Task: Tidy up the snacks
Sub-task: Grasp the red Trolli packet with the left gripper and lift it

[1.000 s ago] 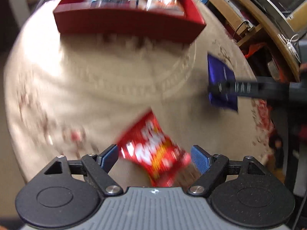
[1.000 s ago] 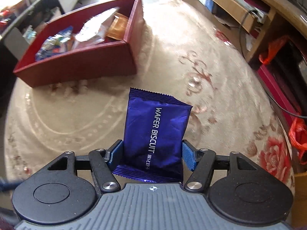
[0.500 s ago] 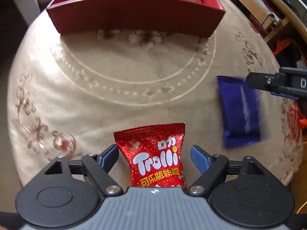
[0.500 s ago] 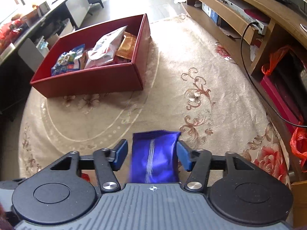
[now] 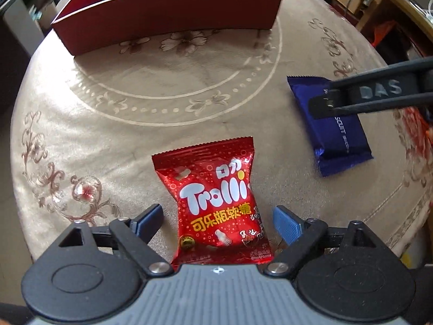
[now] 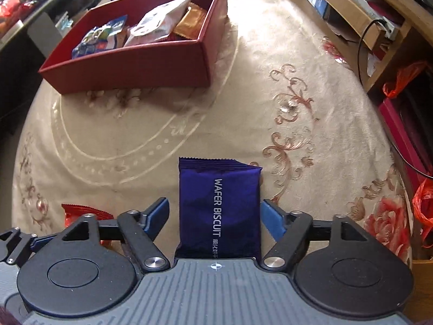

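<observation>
Opening right hand-held gripper (image 6: 215,216); wafer biscuit packet (image 6: 219,211) released since earlier.

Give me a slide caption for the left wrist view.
Opening left hand-held gripper straddles red foil Trolli gummy packet on beige embroidered tablecloth.

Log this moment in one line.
left tool opening, around Trolli bag | right tool opening, around wafer packet | both lie outside red box
</observation>
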The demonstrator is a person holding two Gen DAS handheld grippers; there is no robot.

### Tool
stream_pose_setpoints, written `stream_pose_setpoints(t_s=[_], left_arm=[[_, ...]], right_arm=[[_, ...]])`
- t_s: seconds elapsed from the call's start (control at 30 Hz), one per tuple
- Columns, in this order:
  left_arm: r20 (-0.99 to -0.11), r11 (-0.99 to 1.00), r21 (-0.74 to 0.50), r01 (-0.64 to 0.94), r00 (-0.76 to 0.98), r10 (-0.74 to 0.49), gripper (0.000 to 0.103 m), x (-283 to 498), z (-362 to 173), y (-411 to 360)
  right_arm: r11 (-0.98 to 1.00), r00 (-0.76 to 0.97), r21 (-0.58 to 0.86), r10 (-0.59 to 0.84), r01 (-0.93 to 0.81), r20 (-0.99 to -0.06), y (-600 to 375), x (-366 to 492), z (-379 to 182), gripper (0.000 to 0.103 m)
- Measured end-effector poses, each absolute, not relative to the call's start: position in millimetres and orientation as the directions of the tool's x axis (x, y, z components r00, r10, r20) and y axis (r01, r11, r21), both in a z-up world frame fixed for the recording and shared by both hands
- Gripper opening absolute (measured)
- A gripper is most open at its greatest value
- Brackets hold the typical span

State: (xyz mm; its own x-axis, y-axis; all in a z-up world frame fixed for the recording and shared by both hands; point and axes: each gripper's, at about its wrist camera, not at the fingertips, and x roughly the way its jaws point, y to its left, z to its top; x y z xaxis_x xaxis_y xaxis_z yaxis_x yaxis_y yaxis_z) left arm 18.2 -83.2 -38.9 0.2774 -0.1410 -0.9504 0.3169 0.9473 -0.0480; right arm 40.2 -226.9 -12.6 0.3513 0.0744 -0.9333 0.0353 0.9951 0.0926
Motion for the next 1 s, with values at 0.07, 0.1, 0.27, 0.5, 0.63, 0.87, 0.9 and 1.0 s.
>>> stream_pose_setpoints(t_s=[0.07,0.1,0.27,0.5,0.63,0.87,0.9,1.0], left_arm=[[-0.949,0.948,-0.045,0.316,0.284,-0.14,0.084,19.9,-39.2,-84.1],[-0.947,0.946,-0.036,0.323,0.291,-0.135,0.08,19.8,-38.4,-84.2],[-0.939,0.95,-0.028,0.312,0.317,-0.131,0.049,27.2,-35.3,-80.7],[-0.939,0.959,-0.074,0.272,0.306,-0.159,0.046,31.1,-28.5,-65.2],[-0.929,0.966,-0.076,0.246,0.334,-0.158,0.045,30.3,-13.5,-56.6],[-0.903,0.965,-0.072,0.253,0.394,-0.171,0.045,51.3,15.2,-51.4],[-0.903,0.965,-0.076,0.25,0.393,-0.173,0.045,56.7,15.7,-51.0],[-0.903,0.965,-0.083,0.247,0.391,-0.177,0.045,72.2,15.6,-52.2]], right_arm=[[0.997,0.358,0.075,0.066,0.012,-0.931,-222.7,42.0,-16.8,0.084],[0.998,0.351,0.069,0.063,0.005,-0.934,-220.5,43.1,-20.0,0.084],[1.0,0.325,-0.026,-0.02,-0.014,-0.945,-215.6,44.8,-35.1,0.08],[0.999,0.352,-0.039,-0.03,-0.02,-0.935,-206.5,33.8,-29.5,0.073],[1.0,0.398,-0.022,-0.016,-0.011,-0.917,-205.3,24.2,-14.6,0.073],[0.999,0.463,0.032,0.017,0.024,-0.886,-208.1,29.1,12.0,0.073],[0.999,0.46,0.033,0.02,0.021,-0.887,-205.9,33.4,12.5,0.073],[1.0,0.467,0.027,0.023,0.002,-0.884,-196.0,45.1,16.1,0.073]])
